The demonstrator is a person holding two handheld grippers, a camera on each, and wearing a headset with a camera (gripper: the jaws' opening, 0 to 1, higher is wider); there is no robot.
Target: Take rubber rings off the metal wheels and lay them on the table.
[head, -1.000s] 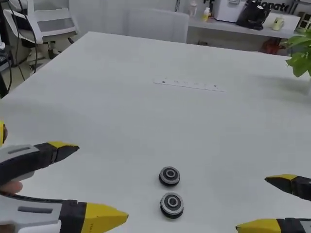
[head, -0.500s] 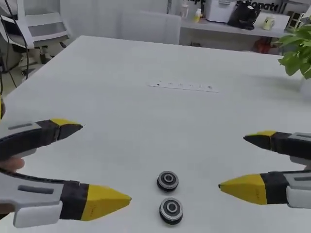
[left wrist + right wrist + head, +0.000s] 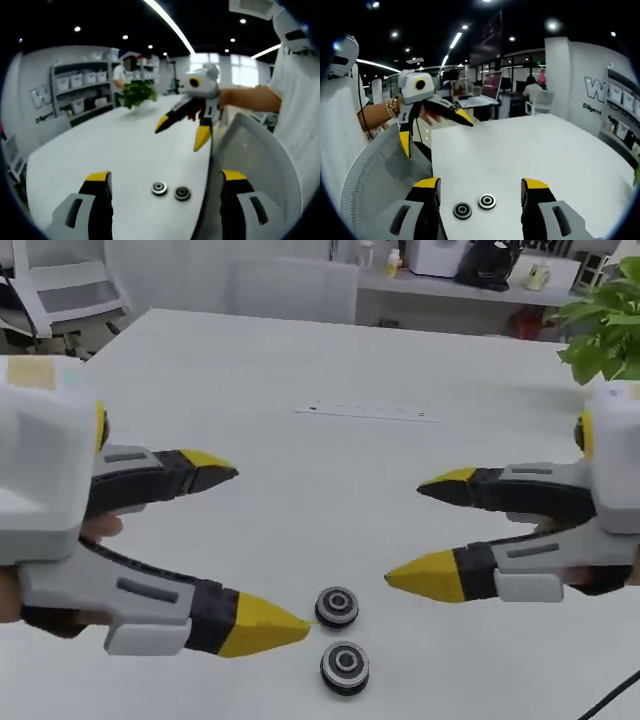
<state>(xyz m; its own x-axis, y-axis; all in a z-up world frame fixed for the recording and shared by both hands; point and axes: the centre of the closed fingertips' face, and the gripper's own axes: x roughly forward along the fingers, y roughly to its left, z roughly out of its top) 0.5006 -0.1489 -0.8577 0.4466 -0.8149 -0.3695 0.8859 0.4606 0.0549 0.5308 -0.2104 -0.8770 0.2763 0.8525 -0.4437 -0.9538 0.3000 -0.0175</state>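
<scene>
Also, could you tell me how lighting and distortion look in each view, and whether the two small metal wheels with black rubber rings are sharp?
Head view: soft, even light, faint shadows under the small metal wheels with black rubber rings, both sharp. Left gripper view: heavy fisheye curvature, a glaring ceiling light strip. Right gripper view: same curvature, wheels small but focused.

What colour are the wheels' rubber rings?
Black rings on grey metal wheels; clearest in head view.

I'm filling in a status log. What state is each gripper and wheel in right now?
left gripper: open, holding nothing.
right gripper: open, holding nothing.
far wheel: flat on the table, rubber ring on.
near wheel: flat on the table, rubber ring on.
</scene>
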